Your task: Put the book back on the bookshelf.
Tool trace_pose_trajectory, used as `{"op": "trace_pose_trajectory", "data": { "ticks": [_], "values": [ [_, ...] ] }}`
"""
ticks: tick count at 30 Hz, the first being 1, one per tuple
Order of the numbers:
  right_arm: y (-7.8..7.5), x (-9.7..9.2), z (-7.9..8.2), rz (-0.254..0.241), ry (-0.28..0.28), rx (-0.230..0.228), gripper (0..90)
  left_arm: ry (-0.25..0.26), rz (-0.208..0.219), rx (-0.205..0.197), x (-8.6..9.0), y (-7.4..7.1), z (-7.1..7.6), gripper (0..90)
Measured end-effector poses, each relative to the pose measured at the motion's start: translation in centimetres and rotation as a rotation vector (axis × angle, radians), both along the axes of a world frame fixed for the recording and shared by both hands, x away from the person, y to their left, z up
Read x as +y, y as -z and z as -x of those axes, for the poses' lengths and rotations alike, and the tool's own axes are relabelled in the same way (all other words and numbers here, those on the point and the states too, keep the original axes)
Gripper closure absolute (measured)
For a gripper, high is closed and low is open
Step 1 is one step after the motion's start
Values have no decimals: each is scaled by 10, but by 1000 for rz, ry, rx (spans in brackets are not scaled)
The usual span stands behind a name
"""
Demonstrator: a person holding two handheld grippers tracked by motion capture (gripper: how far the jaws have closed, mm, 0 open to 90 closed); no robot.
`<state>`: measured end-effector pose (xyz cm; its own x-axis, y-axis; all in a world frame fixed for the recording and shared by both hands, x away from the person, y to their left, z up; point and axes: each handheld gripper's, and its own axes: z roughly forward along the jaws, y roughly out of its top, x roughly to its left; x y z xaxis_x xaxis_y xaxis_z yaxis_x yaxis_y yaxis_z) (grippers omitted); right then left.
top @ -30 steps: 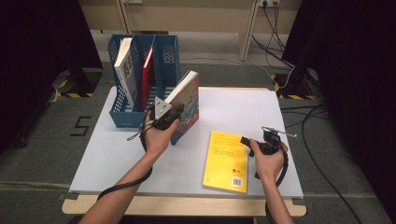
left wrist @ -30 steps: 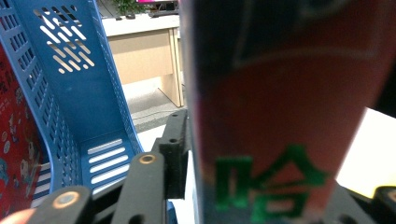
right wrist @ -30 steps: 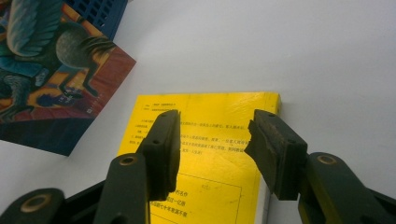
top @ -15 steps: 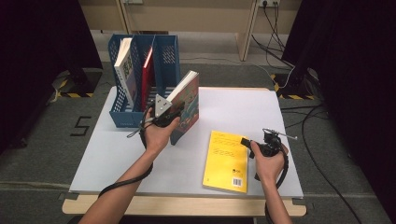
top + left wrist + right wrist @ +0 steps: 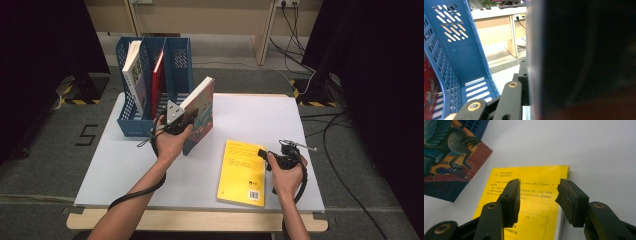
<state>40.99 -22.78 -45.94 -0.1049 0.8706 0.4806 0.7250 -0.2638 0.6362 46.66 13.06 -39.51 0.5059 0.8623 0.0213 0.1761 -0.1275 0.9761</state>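
An illustrated book (image 5: 201, 111) stands tilted on its lower edge on the white table (image 5: 250, 115), just right of the blue file rack (image 5: 177, 60). My left gripper (image 5: 175, 118) has just been closing its jaws and is shut on this book's near edge. In the left gripper view the dark book (image 5: 586, 62) is pressed against one of the black fingers (image 5: 510, 100), and the other jaw is hidden behind it. A yellow book (image 5: 242, 172) lies flat at the front right. My right gripper (image 5: 537, 187) hovers open over the yellow book's (image 5: 534, 175) right edge.
The rack (image 5: 461, 50) holds a white book (image 5: 134, 70) in its left slot and a red book (image 5: 157, 80) in the middle one. Its right slot is empty. Cables lie on the floor to the right of the table.
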Motion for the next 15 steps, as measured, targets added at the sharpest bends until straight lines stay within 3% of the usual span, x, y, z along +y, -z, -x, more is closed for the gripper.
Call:
{"op": "trace_pose_trajectory", "data": {
  "ticks": [15],
  "values": [
    [6, 1, 1, 12, 5, -21, 523, 2, 11, 15, -4, -4, -3, 740]
  ]
}}
